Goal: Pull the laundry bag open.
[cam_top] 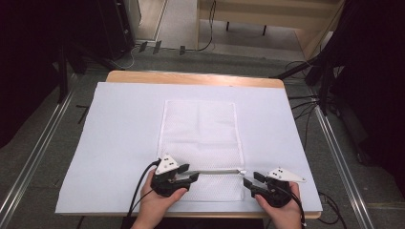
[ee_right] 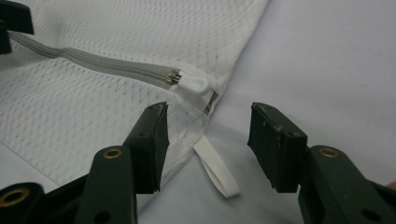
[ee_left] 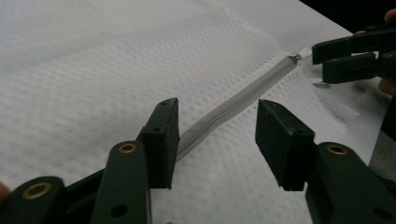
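A white mesh bag (cam_top: 200,129) lies flat on the white sheet, with a grey zipper (cam_top: 217,171) running across its near end. My left gripper (cam_top: 193,177) stands open at the zipper's left end. In the left gripper view the zipper (ee_left: 233,105) passes between the jaws of that open gripper (ee_left: 217,112). My right gripper (cam_top: 247,182) is open just right of the bag's corner. In the right gripper view this gripper (ee_right: 210,112) faces the white zipper pull (ee_right: 194,84), which lies a little beyond its jaws. A white fabric loop (ee_right: 217,170) lies between them.
The white sheet (cam_top: 124,124) covers a wooden table (cam_top: 191,78). Dark stands and cables (cam_top: 329,71) surround the table on the floor. Metal rails (cam_top: 28,162) run along both sides.
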Demonstrator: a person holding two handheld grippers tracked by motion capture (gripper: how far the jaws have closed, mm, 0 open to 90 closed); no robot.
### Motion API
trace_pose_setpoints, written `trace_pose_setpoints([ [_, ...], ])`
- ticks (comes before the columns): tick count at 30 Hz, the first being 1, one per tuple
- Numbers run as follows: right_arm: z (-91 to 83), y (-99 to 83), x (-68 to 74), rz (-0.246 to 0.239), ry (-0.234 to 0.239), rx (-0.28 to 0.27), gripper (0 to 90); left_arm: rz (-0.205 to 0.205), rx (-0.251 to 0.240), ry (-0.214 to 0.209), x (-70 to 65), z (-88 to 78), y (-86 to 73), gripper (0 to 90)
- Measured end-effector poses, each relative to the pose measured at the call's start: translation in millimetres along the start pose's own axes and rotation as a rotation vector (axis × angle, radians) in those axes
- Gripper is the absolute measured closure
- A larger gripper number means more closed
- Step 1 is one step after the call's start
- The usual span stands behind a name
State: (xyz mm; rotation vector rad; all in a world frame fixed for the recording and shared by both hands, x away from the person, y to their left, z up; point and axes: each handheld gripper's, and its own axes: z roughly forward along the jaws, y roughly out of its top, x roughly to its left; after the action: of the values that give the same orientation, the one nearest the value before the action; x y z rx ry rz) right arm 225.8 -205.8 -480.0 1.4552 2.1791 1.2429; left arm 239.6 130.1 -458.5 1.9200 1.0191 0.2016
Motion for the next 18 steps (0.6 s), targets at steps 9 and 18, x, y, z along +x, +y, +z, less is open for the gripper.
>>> trace_pose_setpoints([
  [9,19.8,4.2,10.2,-0.051,0.024,0.015,49.1,0.03,0.071,-0.09,-37.0,39.2,21.3,74.7],
  [18,22.0,-0.1,20.3,-0.12,-0.072,0.006,74.3,0.042,0.097,-0.117,-55.0,60.5,37.1,77.6],
])
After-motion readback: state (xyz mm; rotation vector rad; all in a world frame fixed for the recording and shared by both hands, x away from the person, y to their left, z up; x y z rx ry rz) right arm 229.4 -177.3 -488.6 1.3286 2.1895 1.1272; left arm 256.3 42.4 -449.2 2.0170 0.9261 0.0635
